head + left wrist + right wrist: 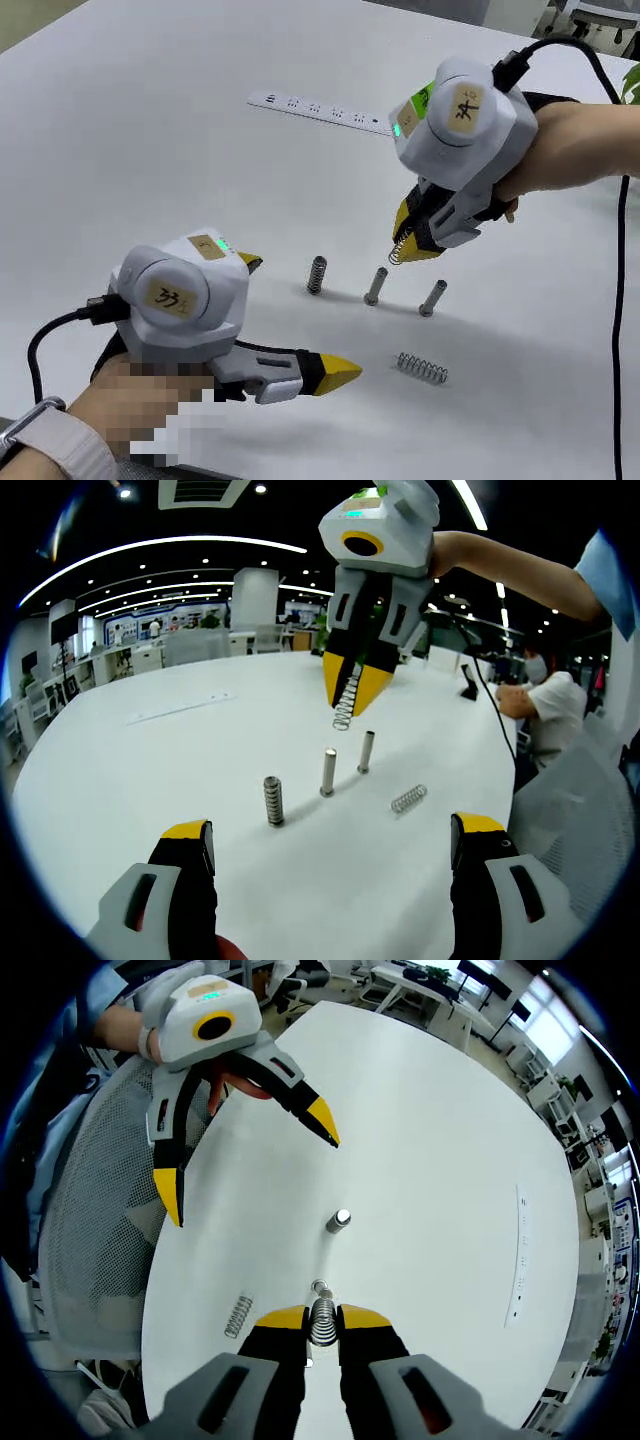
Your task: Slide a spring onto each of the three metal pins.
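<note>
Three metal pins stand in a row on the white table (150,150). The middle pin (376,286) is bare. The right gripper (412,245) has its fingers pinched on the held spring (345,702), which dangles just above the middle pin, not on it yet. Left of the middle pin in the head view, the sprung pin (317,275) already wears its coil. On the other side the third pin (433,298) is bare. A loose spring (421,368) lies flat, nearer the person than the middle pin. The left gripper (295,317) hovers on that near side too, fingers spread wide, holding nothing.
</note>
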Demonstrator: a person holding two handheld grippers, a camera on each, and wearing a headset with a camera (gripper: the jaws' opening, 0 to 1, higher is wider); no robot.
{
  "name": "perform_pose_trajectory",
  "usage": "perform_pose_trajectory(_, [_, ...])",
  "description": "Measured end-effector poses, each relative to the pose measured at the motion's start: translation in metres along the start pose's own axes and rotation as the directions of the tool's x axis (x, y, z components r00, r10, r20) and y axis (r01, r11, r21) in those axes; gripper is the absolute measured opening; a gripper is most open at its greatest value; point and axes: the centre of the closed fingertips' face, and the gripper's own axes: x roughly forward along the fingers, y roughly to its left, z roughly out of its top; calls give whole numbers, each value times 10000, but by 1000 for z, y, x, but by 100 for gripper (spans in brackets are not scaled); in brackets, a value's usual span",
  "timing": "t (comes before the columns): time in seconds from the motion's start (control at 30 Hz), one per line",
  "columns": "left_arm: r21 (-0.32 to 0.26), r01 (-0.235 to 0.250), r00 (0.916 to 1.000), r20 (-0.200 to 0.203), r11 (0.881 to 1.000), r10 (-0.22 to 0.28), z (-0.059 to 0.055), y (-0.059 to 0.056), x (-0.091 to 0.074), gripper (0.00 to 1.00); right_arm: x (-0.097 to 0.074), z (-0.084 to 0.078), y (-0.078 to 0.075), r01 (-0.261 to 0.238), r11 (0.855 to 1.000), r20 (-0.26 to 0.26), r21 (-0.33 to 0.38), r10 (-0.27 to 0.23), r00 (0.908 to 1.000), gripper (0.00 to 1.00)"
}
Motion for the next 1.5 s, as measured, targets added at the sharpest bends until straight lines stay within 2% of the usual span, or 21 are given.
perform_pose_trajectory(0.4, [-215,-57,10000,0,9998,57,-1,4,-2,100,14,1,0,-455,9984,-362,-350,442,9984,12])
perform_pose_trajectory(0.73, [-245,104,9999,-121,9996,-107,-4,0,-2,100,23,-3,1,-696,9967,-614,-412,670,9959,12])
perform_pose_trajectory(1.5, [-300,200,9995,-237,9993,-207,-7,-1,-1,100,35,-5,0,-731,9963,-786,-452,694,9945,12])
